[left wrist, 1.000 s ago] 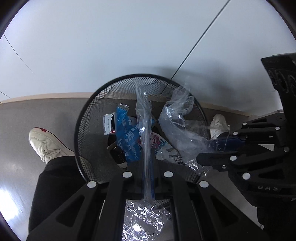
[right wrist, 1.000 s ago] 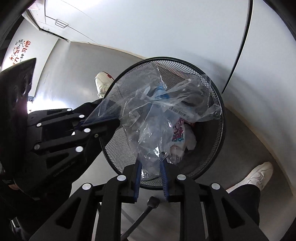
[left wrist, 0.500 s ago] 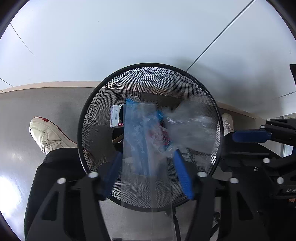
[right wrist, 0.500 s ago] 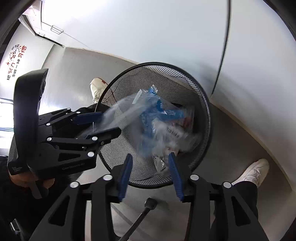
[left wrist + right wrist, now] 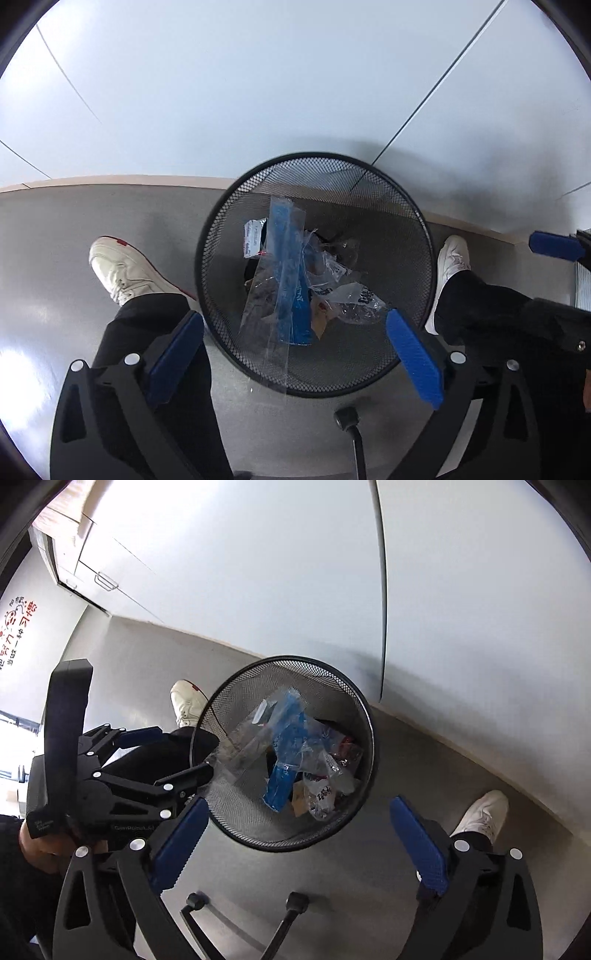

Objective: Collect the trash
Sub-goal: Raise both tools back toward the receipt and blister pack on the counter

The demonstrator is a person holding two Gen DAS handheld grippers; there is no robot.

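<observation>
A black mesh bin point(image 5: 229, 258) point(image 5: 371, 738) stands on the grey floor against a white panel. Inside lie a blue wrapper point(image 5: 290, 280) point(image 5: 286, 753), crumpled clear plastic bags point(image 5: 347, 291) point(image 5: 325, 775) and small paper scraps. One clear sheet point(image 5: 275, 354) reaches over the bin's near rim. My left gripper point(image 5: 291, 328) hangs above the bin. Its jaws are opening wide and nothing touches the pads. My right gripper point(image 5: 299, 808) is also above the bin, jaws opening, nothing between the pads. In the right wrist view the left gripper point(image 5: 181, 753) sits at the bin's left rim.
A person's white shoes point(image 5: 122, 269) point(image 5: 452, 258) and dark trouser legs flank the bin. White cabinet panels point(image 5: 258, 572) rise behind it. Black chair-base casters point(image 5: 297, 901) point(image 5: 345, 417) sit on the floor just in front of the bin.
Both grippers have let go of the plastic bags they pinched and spread wide. The bags have dropped into the bin. Both hands have risen, so the bin looks smaller.
</observation>
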